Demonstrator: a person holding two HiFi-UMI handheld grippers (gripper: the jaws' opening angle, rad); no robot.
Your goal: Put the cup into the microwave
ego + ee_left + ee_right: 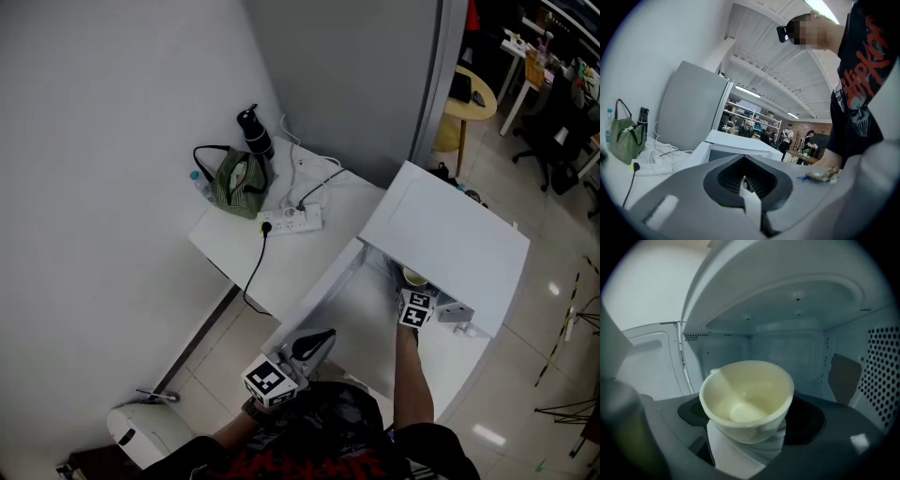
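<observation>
The white microwave (pixel 450 234) stands with its door (pixel 314 300) swung open to the left. A cream cup (pixel 747 397), upright and empty, is gripped by its lower half in my right gripper (pixel 749 425), which is shut on it. The cup sits at the mouth of the cavity (pixel 787 348), a little above its floor. From the head view the cup (pixel 413 277) shows just under the microwave's front edge, with the right gripper (pixel 413 292) behind it. My left gripper (pixel 322 339) hangs by the door's near edge, jaws together (pixel 747 180) and holding nothing.
A white table (pixel 234 248) to the left carries a green striped bag (pixel 239 183), a black bottle (pixel 255 131) and a power strip (pixel 291 221) with cables. A small white appliance (pixel 141 431) sits on the floor at lower left. Grey walls close the back.
</observation>
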